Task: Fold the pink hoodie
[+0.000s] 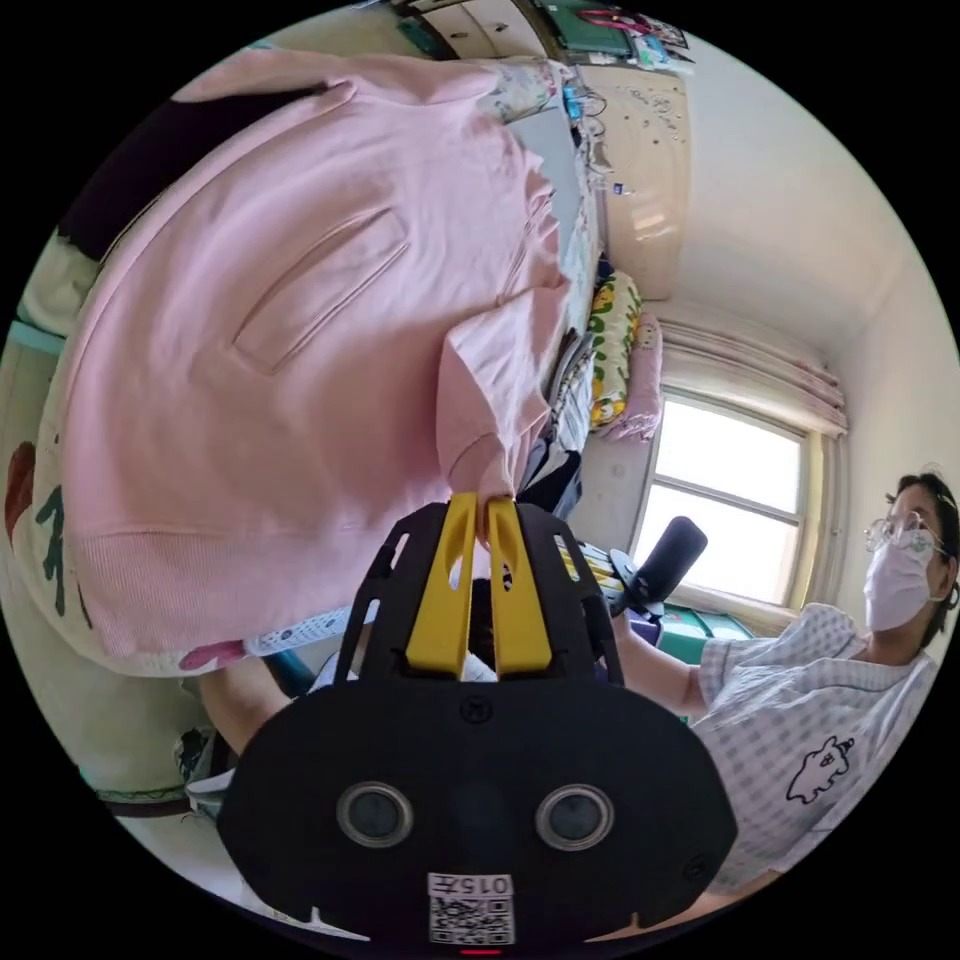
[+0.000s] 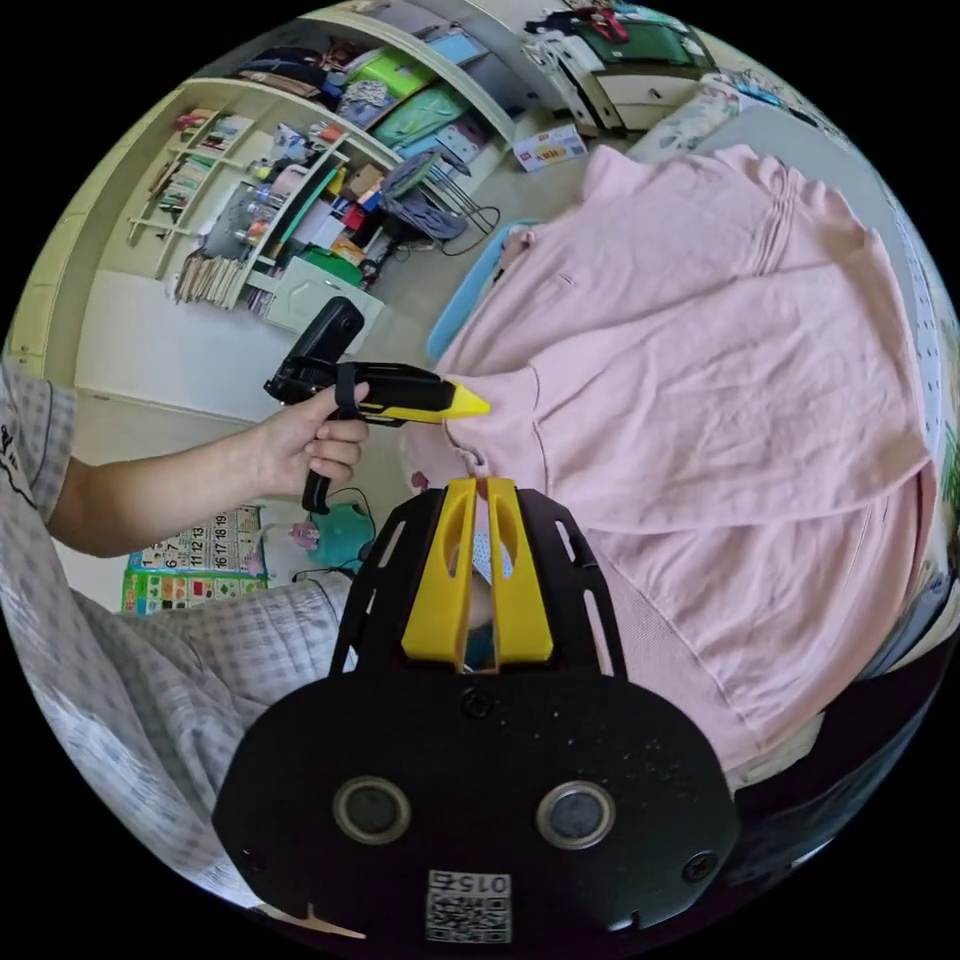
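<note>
The left hand-held gripper (image 1: 482,505) pinches a sleeve cuff (image 1: 478,465) of the pink hoodie (image 1: 280,380). The right hand-held gripper (image 2: 480,487) pinches the hoodie's edge, beside the left one.

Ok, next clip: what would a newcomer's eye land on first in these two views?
The pink hoodie, spread wide over the bed, takes up much of both views. Next come the yellow jaws: the right gripper is pinched on the cuff of the sleeve folded across the body, and the left gripper comes in from the side to bite the same cuff. Behind it in the right gripper view stand crowded shelves.
</note>
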A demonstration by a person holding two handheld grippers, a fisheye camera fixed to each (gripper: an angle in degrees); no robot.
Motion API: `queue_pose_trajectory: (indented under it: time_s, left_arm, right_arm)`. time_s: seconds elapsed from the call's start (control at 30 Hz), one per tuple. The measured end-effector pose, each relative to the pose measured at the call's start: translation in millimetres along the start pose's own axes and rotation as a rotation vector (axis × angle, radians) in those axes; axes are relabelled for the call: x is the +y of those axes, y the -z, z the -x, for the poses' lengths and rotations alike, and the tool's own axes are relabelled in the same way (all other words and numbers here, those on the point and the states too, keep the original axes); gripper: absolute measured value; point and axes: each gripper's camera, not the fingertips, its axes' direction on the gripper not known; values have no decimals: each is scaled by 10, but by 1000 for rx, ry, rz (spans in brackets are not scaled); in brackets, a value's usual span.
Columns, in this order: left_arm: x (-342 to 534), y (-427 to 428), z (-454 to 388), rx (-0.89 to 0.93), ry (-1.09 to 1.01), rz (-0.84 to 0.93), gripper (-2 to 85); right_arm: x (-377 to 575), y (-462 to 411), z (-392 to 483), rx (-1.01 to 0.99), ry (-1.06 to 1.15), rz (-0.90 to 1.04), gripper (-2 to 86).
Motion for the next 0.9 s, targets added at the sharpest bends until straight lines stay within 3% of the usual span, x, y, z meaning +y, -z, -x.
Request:
queue_pose_trajectory:
  time_s: [0.2,0.3,0.5,0.67,0.77,0.9]
  left_arm:
    - [174,-94,-90,-48,21,124,13]
    - [211,161,-259,-42,-6,218,51]
    - [-267,522,-1239,-342,-222,85,106]
    - [-1298,-349,-2124,-353,-456,35,126]
    - [-1806,-901,-2404,-345,-440,19,127]
    - [-2119,-1407,-2617,-380,-401,39,109]
  right_arm:
    - [467,205,-437,-25,-177,15,33]
    - [740,705,-931,3,-335,-149,53]
    - [1104,1334,-2012,57,-615,-446,84]
    - [1061,1332,-2464,-62,-762,-542,107]
    - [1016,1261,-2596,-174,-770,-547,99]
    - [1052,1347,-2673,-154,-820,-512,53]
